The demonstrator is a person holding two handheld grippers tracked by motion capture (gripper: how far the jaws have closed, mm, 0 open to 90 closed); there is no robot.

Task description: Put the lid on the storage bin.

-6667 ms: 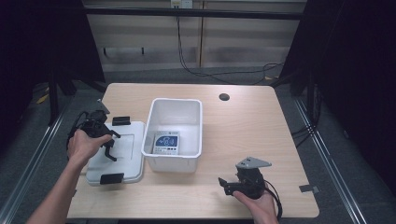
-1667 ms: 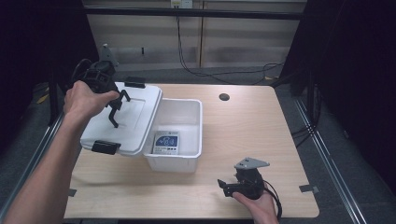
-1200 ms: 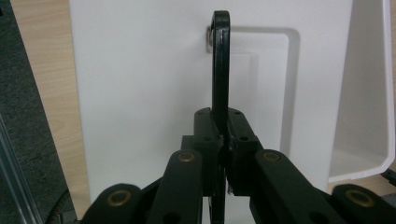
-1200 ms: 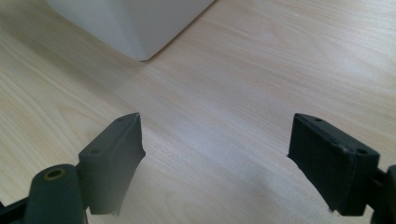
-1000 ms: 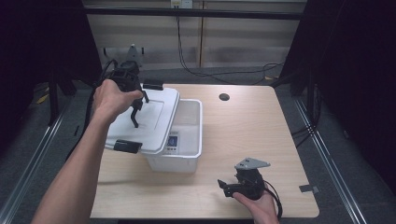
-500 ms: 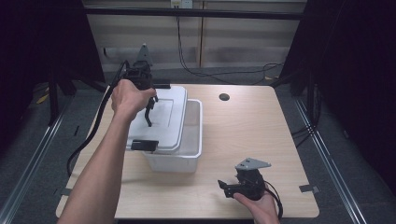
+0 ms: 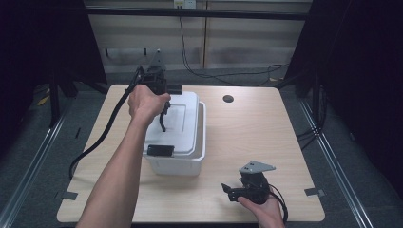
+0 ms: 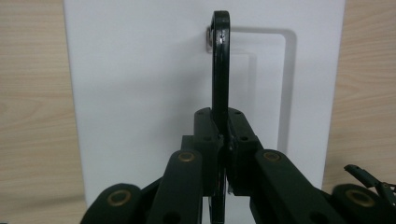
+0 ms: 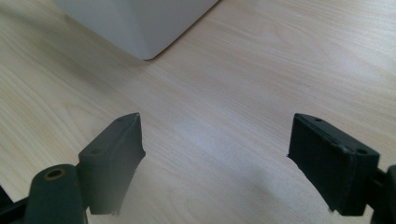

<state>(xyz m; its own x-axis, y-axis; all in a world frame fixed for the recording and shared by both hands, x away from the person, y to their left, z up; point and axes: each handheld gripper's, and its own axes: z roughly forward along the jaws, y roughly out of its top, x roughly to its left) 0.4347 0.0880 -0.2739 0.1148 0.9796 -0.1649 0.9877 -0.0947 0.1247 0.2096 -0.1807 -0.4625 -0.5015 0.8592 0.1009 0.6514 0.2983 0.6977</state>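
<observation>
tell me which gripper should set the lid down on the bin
Left. The left gripper is shut on the lid's black handle and holds the lid over the bin, a little off to one side. The right gripper rests open on the table, near the front edge.

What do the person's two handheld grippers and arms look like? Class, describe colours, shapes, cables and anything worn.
Both grippers are black, with linked arms on brass-coloured pivots and flat, blocky jaw pads. The left gripper and the right gripper each carry a grey three-cornered plate on top. A thick black cable trails from the left one. The forearms are bare, with no sleeves or gloves visible.
</observation>
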